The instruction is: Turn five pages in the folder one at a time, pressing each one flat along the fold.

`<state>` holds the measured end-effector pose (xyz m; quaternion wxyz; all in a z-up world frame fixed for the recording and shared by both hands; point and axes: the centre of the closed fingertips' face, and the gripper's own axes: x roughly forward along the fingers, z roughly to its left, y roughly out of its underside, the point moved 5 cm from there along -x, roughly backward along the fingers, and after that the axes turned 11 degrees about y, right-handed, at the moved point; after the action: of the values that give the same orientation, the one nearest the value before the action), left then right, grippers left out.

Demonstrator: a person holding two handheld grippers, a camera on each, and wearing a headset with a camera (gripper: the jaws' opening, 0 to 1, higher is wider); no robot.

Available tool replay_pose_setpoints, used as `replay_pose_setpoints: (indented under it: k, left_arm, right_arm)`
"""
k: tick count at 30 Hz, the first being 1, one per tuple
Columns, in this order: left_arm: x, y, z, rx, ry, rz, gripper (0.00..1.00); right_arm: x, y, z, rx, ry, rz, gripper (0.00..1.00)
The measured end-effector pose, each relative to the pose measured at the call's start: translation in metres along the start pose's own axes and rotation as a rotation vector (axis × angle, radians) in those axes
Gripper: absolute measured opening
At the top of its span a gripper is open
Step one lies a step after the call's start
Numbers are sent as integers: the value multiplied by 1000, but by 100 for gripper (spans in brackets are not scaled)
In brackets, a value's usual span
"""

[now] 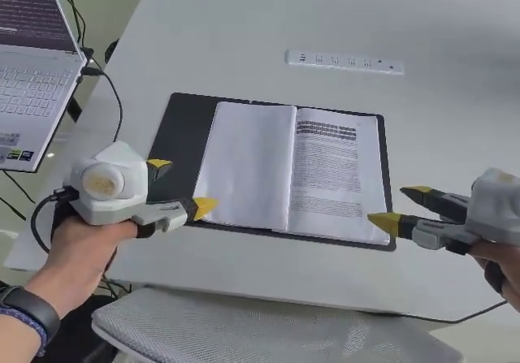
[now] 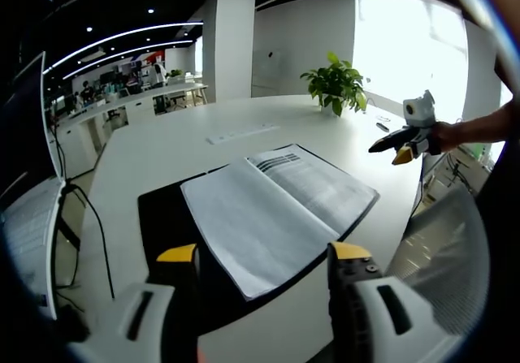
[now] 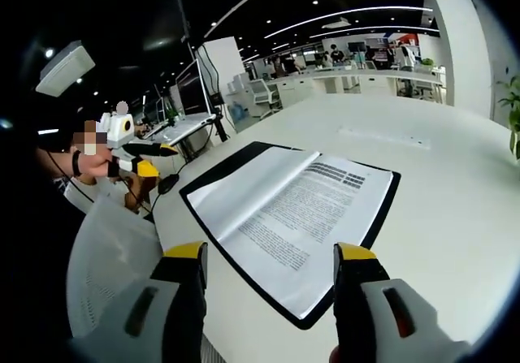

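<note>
A black folder [image 1: 183, 131] lies open on the white table, with a blank white page [image 1: 244, 164] on the left and a printed page [image 1: 333, 172] on the right. My left gripper [image 1: 180, 188] hovers open at the folder's near left corner, nothing between its yellow tips. My right gripper [image 1: 400, 206] is open just off the near right corner. In the left gripper view the folder [image 2: 162, 209] lies ahead of the left gripper [image 2: 264, 253], and the right gripper [image 2: 398, 145] shows far right. In the right gripper view the printed page [image 3: 301, 209] lies ahead of the right gripper [image 3: 272, 253].
A white power strip [image 1: 345, 60] lies on the table beyond the folder. An open laptop [image 1: 28, 79] sits at the far left with cables [image 1: 110, 87] trailing off the edge. A grey mesh chair back [image 1: 244, 330] is below the table's near edge.
</note>
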<state>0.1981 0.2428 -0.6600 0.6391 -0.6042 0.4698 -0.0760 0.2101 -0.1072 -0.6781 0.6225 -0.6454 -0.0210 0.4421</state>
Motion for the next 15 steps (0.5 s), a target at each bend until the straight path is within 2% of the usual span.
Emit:
replay_pose_setpoints:
  k: [5, 15]
  left_arm:
    - [-12, 3, -3, 4, -4, -2, 69]
    - [-24, 3, -9, -22, -9, -36, 77]
  right_arm:
    - [-11, 8, 6, -21, 10, 9, 70]
    - [-28, 19, 15, 8, 52, -11, 82]
